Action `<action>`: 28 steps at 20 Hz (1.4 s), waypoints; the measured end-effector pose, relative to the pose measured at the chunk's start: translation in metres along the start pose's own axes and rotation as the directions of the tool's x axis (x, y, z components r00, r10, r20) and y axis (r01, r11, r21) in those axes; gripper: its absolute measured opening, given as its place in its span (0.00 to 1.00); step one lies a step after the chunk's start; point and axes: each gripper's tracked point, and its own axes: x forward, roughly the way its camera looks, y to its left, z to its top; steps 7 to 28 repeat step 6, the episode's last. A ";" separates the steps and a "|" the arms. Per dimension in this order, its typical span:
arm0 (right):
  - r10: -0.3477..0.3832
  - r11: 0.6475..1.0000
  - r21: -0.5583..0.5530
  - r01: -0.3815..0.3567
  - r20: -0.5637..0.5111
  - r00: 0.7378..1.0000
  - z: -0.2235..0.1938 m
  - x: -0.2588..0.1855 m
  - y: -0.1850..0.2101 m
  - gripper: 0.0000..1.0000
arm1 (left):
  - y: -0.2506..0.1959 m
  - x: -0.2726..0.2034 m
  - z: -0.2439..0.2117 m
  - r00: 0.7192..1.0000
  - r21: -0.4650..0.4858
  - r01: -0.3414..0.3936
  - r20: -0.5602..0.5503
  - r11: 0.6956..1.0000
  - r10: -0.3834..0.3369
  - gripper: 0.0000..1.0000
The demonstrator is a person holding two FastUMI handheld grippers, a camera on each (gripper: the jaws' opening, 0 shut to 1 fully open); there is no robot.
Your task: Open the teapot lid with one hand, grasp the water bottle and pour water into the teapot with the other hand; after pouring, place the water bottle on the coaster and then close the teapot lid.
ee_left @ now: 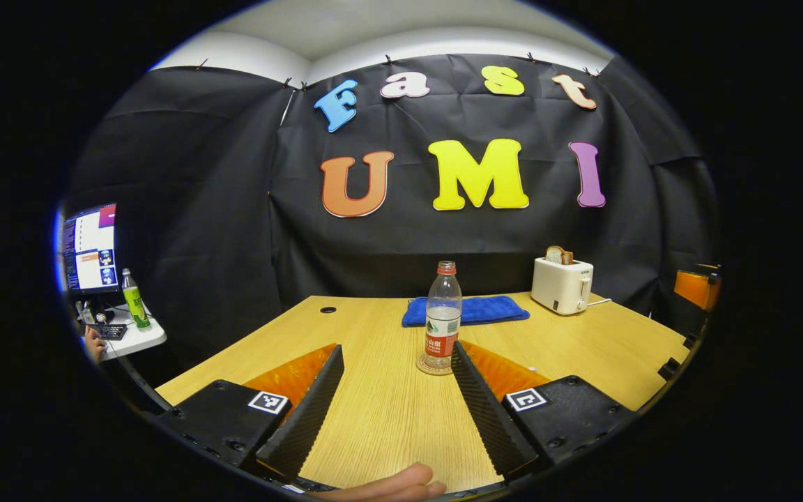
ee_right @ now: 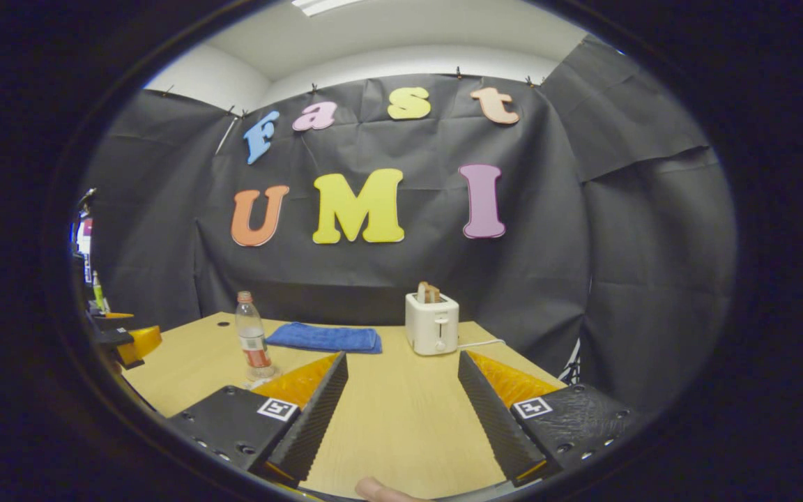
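A: Clear plastic water bottle (ee_left: 442,317) with red cap, upright on a round woven coaster (ee_left: 432,365), mid pale wooden desk (ee_left: 380,411). Resting spot, likely, at either end of the pour.

B: Left gripper (ee_left: 396,390): jaws spread wide, pinching nothing. Bottle just ahead, near the tip of the right-hand finger, not touching. Teapot not seen.

A: Right gripper (ee_right: 401,394): jaws also spread, empty. Same bottle (ee_right: 252,337) well off to the left, beyond the jaws.

B: Behind: folded blue cloth (ee_left: 468,310), white toaster (ee_left: 562,284) holding bread. Probably idle props, clear of the working space.
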 end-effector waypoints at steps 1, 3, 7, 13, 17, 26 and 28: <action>0.010 1.000 -0.005 -0.010 -0.006 1.000 -0.002 0.000 0.003 0.96 | 0.003 0.000 0.002 1.000 0.008 -0.016 0.007 1.000 0.016 0.97; 0.009 1.000 -0.011 -0.009 -0.012 1.000 -0.003 0.002 0.002 0.96 | 0.005 -0.001 0.002 1.000 0.017 -0.026 0.013 1.000 0.026 0.98; 0.021 1.000 -0.007 -0.022 -0.021 1.000 -0.005 0.002 0.006 0.93 | 0.001 0.001 -0.005 1.000 0.003 -0.014 -0.015 1.000 0.014 0.97; 0.021 1.000 -0.007 -0.022 -0.021 1.000 -0.005 0.002 0.006 0.93 | 0.001 0.001 -0.005 1.000 0.003 -0.014 -0.015 1.000 0.014 0.97; 0.021 1.000 -0.007 -0.022 -0.021 1.000 -0.005 0.002 0.006 0.93 | 0.001 0.001 -0.005 1.000 0.003 -0.014 -0.015 1.000 0.014 0.97; 0.021 1.000 -0.007 -0.022 -0.021 1.000 -0.005 0.002 0.006 0.93 | 0.001 0.001 -0.005 1.000 0.003 -0.014 -0.015 1.000 0.014 0.97; 0.021 1.000 -0.007 -0.022 -0.021 1.000 -0.005 0.002 0.006 0.93 | 0.001 0.001 -0.005 1.000 0.003 -0.014 -0.015 1.000 0.014 0.97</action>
